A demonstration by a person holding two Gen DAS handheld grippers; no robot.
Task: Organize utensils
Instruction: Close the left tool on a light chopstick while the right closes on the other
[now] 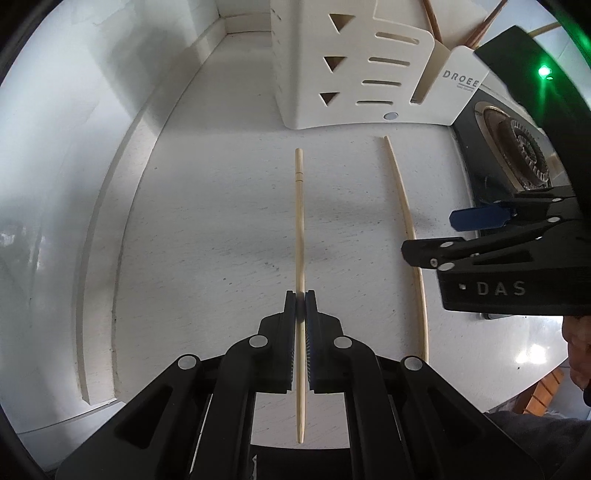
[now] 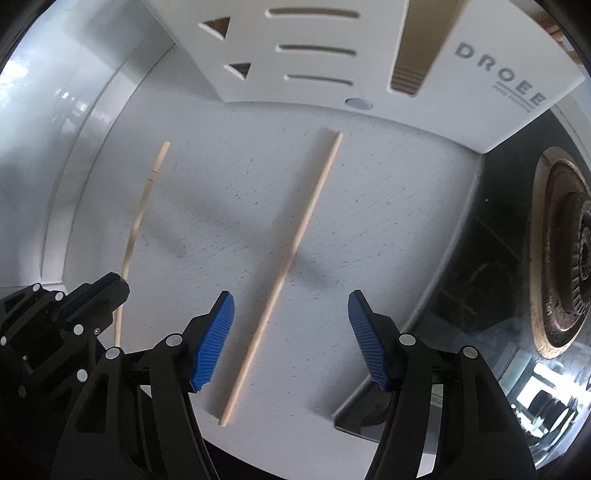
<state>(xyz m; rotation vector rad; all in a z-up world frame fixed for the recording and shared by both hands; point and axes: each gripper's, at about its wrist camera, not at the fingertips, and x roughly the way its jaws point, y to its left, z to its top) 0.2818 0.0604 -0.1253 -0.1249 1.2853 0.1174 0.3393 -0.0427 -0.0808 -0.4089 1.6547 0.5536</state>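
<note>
Two loose chopsticks: one (image 1: pixel 299 221) pinched between the closed left claw (image 1: pixel 300 295), the other (image 2: pixel 284 266) lying below the open right claw (image 2: pixel 291 306). One white utensil holder (image 1: pixel 354 66) stands ahead of both claws, with about three more sticks (image 1: pixel 480 29) in it. One stove burner (image 2: pixel 565 258) sits to the right claw's right.

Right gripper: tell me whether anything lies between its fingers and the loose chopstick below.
Nothing visible does. The right gripper is open over the loose chopstick, which lies alone on the white counter. The left gripper, shut on the other chopstick, is off to one side.

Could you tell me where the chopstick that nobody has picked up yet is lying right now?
In the right wrist view, the loose chopstick lies on the white counter below the open right gripper, in front of the white utensil holder.
</note>
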